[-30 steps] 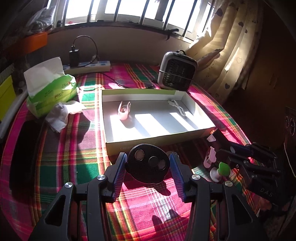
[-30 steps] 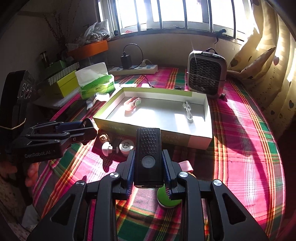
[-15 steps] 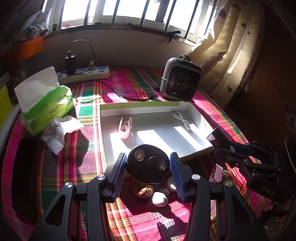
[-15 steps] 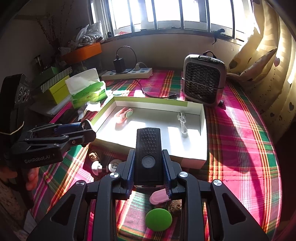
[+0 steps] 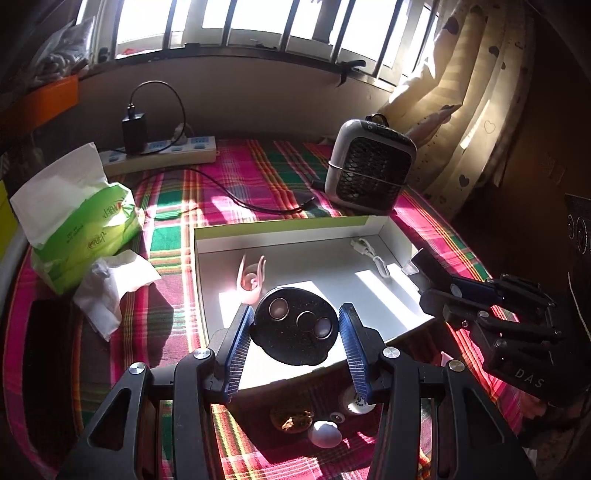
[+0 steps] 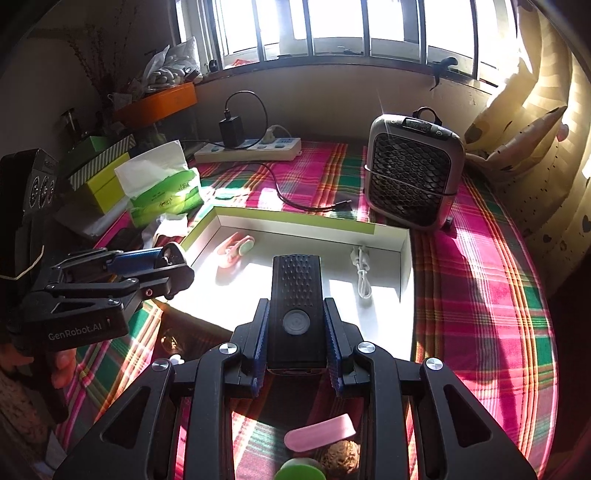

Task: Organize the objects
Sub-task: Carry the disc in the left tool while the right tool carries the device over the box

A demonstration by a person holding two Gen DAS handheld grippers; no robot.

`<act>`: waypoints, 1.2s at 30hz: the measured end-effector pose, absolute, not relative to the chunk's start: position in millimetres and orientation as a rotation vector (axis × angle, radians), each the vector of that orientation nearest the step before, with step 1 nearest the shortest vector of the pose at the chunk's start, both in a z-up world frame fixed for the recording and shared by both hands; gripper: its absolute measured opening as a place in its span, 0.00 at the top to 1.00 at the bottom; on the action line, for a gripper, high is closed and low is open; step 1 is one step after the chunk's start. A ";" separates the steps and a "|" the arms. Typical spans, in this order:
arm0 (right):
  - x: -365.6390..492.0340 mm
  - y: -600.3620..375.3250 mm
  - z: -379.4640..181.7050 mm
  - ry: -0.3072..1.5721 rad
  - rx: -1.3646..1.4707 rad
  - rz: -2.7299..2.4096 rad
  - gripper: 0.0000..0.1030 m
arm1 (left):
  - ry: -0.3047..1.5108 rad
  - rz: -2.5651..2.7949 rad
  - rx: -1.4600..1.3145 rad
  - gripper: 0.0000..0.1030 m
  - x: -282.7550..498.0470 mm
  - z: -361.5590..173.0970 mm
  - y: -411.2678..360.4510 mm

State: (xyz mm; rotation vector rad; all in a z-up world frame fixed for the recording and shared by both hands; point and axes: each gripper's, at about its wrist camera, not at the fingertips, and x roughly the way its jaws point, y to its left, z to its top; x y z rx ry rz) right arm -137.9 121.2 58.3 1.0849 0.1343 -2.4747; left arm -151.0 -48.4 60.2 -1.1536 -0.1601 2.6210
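- "GenRobot.AI" on the left gripper (image 6: 173,266), clamping a round black disc (image 5: 295,326); right gripper (image 6: 295,332) clamps a black remote (image 6: 295,306).
- Ahead: white box (image 6: 404,266) (sunlit) on plaid tablecloth (image 6: 480,288), barred window (image 6: 332,26) beyond.

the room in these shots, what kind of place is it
Probably a lived-in home room: a table under a plaid cloth by a barred window with heart-print curtains, a tissue pack and a power strip.

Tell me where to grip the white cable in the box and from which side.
Grip the white cable across its bundled middle, coming from above. It lies flat on the floor of the box in a narrow coil; the right wall stands close, so a side approach looks blocked.
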 end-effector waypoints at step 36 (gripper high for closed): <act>-231.0 122.1 17.9 0.083 1.285 -2.416 0.73 | -0.150 2.579 -1.287 0.56 -217.9 25.9 -37.3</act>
